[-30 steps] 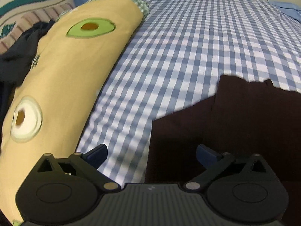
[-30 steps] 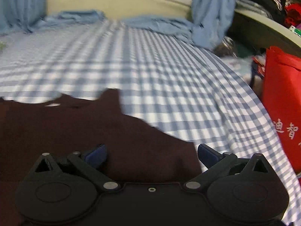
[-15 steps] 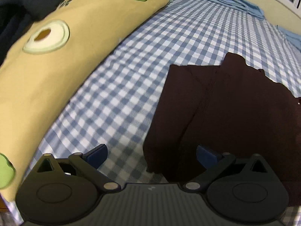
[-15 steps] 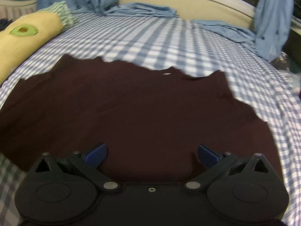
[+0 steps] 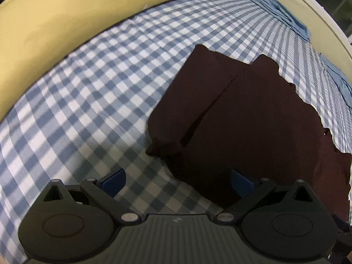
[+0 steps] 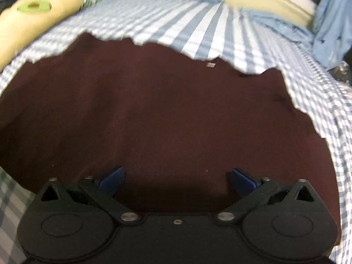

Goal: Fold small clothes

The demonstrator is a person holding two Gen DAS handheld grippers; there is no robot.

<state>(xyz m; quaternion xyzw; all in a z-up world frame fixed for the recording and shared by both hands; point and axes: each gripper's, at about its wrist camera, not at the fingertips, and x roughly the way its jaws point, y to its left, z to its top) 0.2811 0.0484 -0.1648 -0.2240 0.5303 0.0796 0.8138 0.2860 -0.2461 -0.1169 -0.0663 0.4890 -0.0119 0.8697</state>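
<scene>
A dark maroon T-shirt (image 5: 253,114) lies flat on the blue-and-white checked bed sheet (image 5: 99,83), its left sleeve folded in over the body. My left gripper (image 5: 178,181) hovers open over the shirt's near left corner, nothing between its blue fingertips. In the right wrist view the same T-shirt (image 6: 154,110) fills the middle, with a small white neck label at its far edge. My right gripper (image 6: 177,179) is open just above the shirt's near part, empty.
A long yellow pillow with avocado prints (image 5: 44,22) runs along the left of the bed and shows as the pillow (image 6: 33,22) at upper left. Crumpled light blue cloth (image 6: 286,26) lies along the cream bed frame (image 5: 308,6) at the far side.
Both cameras have swung down and inward over the shirt. The left view now looks at the folded sleeve and near left corner; the right view has moved closer, with the shirt filling more of it.
</scene>
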